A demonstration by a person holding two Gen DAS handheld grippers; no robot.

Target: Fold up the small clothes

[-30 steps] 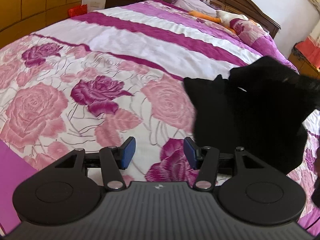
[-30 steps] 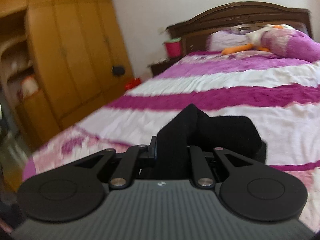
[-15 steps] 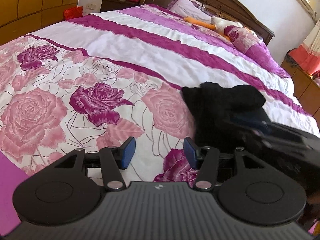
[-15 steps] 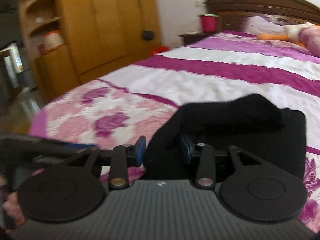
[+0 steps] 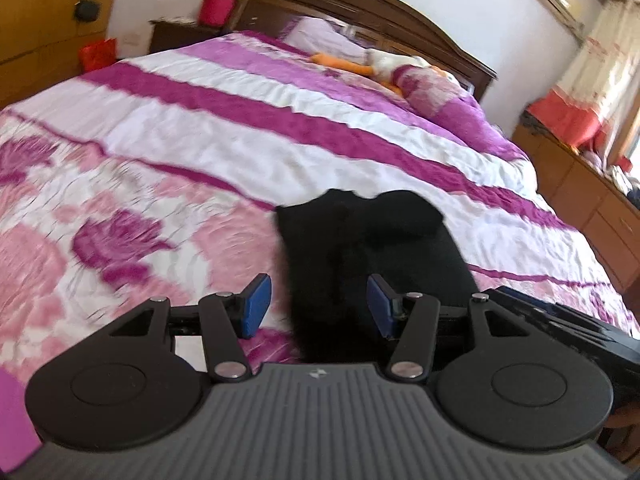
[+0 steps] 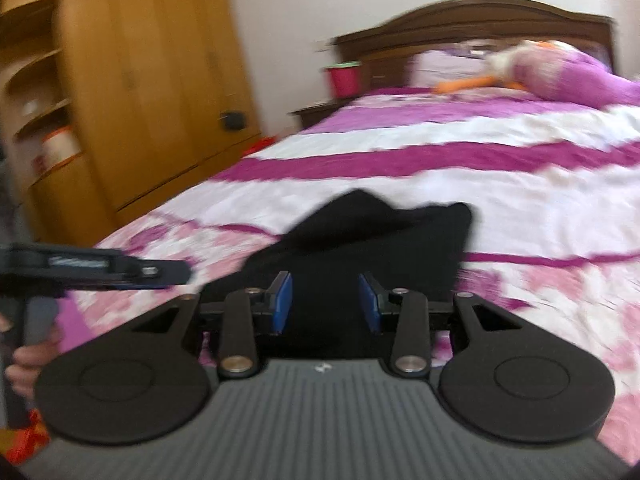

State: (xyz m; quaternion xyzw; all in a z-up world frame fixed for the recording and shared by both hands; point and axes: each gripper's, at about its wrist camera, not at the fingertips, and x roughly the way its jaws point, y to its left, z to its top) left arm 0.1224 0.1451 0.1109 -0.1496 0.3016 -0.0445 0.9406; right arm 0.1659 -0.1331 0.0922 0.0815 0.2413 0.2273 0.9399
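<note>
Left gripper (image 5: 316,306): jaws apart, empty. Right gripper (image 6: 325,307): jaws parted, gripping nothing. Black garment (image 5: 372,248) lies folded on floral bedspread (image 5: 168,148), just ahead of both. Only right view shows wardrobe (image 6: 132,92); only left view shows curtain (image 5: 600,60). No legible writing.

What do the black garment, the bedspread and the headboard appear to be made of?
Black garment: soft matte cloth, possibly knit; it slumps in limp folds, with weave lost to blur.
Bedspread: woven fabric, likely cotton or a blend; printed pink roses and magenta stripes, finely wrinkled surface.
Headboard: dark brown wood or wood veneer with slight sheen; carved arched top.
</note>
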